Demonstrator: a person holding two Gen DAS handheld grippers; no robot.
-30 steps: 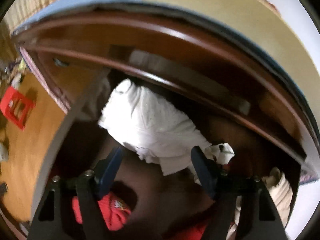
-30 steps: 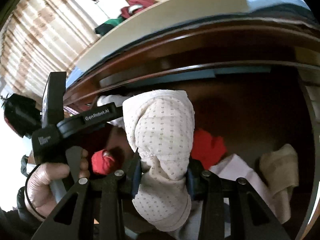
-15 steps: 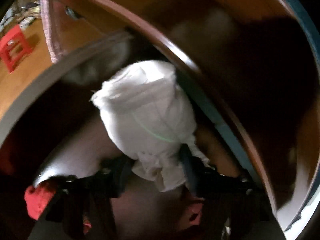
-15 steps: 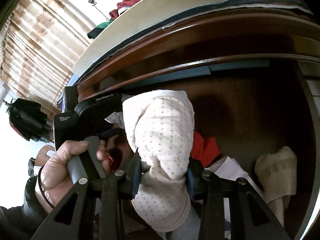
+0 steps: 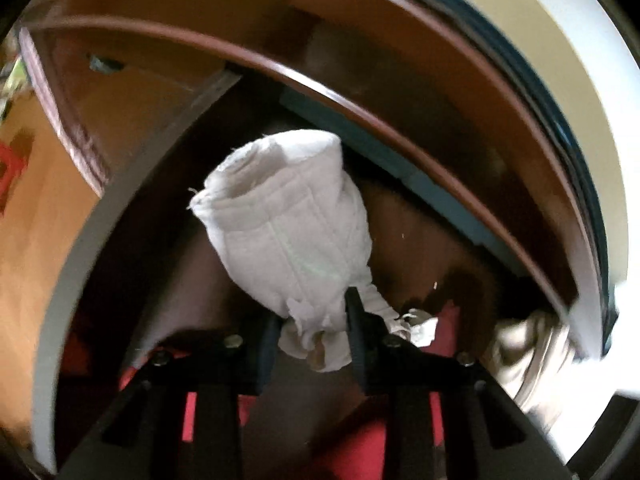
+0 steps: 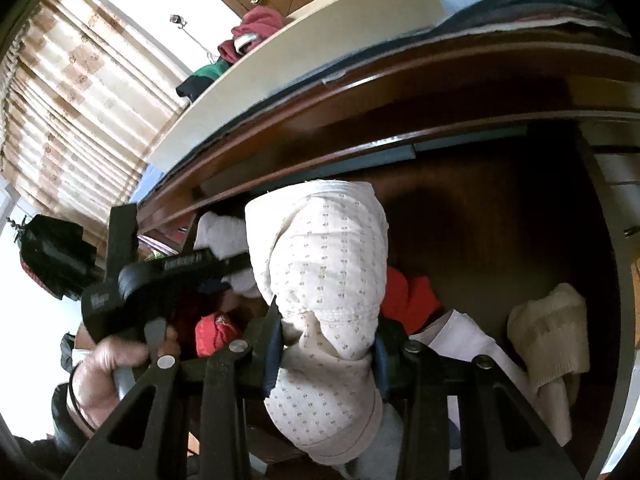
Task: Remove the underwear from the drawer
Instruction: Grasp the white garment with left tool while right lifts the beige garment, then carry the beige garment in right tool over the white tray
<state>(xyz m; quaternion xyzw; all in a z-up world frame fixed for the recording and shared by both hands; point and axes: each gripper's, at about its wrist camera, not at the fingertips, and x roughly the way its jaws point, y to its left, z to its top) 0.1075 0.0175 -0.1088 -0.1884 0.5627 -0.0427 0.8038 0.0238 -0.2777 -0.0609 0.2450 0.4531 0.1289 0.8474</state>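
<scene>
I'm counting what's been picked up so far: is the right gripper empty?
No, the right gripper is clamped on a rolled cream dotted garment that stands up between its fingers above the drawer.

Hanging at far left, striped beige curtains (image 6: 68, 112). Lying heaped on a far cream ledge (image 6: 280, 64), maroon and green clothes (image 6: 240, 46). Standing blurred on the wooden floor (image 5: 28, 208) at left, something red (image 5: 10, 172).
</scene>
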